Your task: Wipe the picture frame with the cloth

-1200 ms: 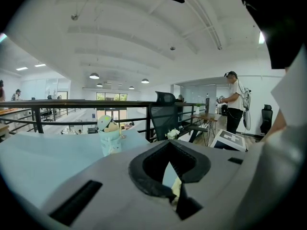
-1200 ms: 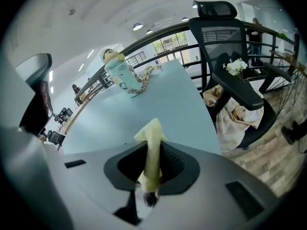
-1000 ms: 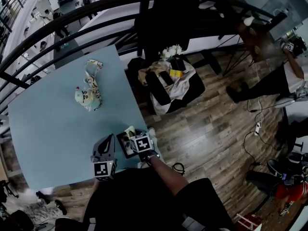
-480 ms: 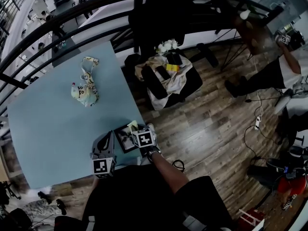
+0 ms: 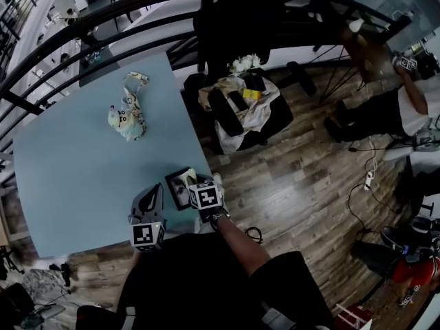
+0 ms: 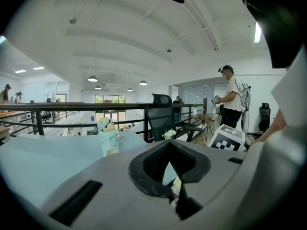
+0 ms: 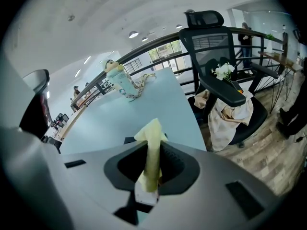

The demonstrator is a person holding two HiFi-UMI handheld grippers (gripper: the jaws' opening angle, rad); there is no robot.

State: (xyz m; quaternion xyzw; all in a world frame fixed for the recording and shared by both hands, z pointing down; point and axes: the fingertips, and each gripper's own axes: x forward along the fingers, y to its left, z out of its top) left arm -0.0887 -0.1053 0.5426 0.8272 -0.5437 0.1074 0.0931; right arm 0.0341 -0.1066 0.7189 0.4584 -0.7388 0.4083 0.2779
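The right gripper (image 7: 147, 183) with its pale yellow cloth (image 7: 152, 150) drew back across the black rectangular picture frame (image 5: 177, 188), uncovering more of its glass.

The left gripper (image 5: 155, 194) and right gripper (image 5: 191, 182) are grey shells with black jaw pockets. Behind these sit black-and-white marker cubes (image 5: 146, 234). The person's top (image 5: 192, 280) is black.

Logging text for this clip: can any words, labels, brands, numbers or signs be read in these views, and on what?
No readable text in any view.
The marker cubes on the left gripper and right gripper: black-and-white square patterns only, no letters or numbers.
The yellow item on the chair: any print is too small to read.
The picture frame: no legible writing.
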